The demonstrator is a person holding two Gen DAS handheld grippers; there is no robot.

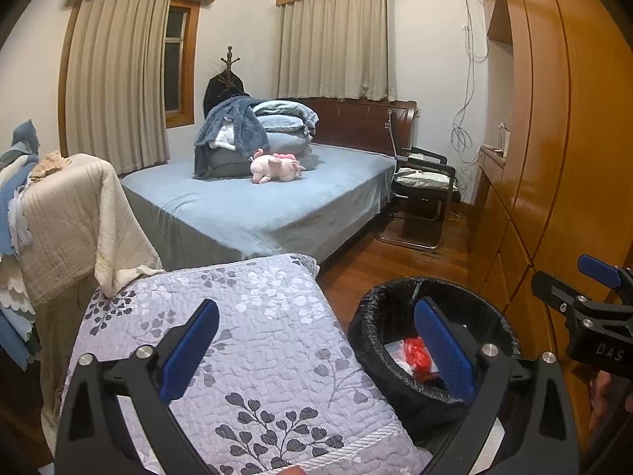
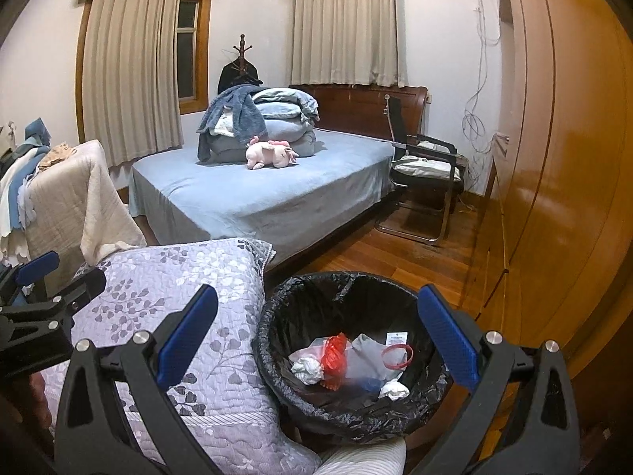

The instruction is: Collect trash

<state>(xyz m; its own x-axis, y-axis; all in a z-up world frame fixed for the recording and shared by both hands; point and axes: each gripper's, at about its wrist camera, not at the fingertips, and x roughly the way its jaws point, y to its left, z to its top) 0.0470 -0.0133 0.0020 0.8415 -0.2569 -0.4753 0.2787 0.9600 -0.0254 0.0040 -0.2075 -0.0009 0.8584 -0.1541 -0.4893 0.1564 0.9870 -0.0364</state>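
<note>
A round trash bin lined with a black bag (image 2: 277,316) stands on the wooden floor beside a lilac floral quilt (image 2: 178,277). Inside lie crumpled white tissues (image 2: 306,370), red plastic netting (image 2: 334,352), a grey wrapper and a red ring (image 2: 397,354). My right gripper (image 2: 316,340) is open and empty, held above the bin's mouth. My left gripper (image 1: 316,348) is open and empty over the quilt's (image 1: 237,316) right edge, with its right finger in front of the bin (image 1: 372,316). The right gripper also shows at the right edge of the left wrist view (image 1: 593,301).
A bed with a blue sheet (image 2: 257,194), piled bedding and a pink plush pig (image 2: 271,154) stands behind. A beige-draped chair (image 2: 71,198) is at the left. A black metal chair (image 2: 427,182) stands by the headboard. Wooden wardrobes (image 2: 554,158) line the right.
</note>
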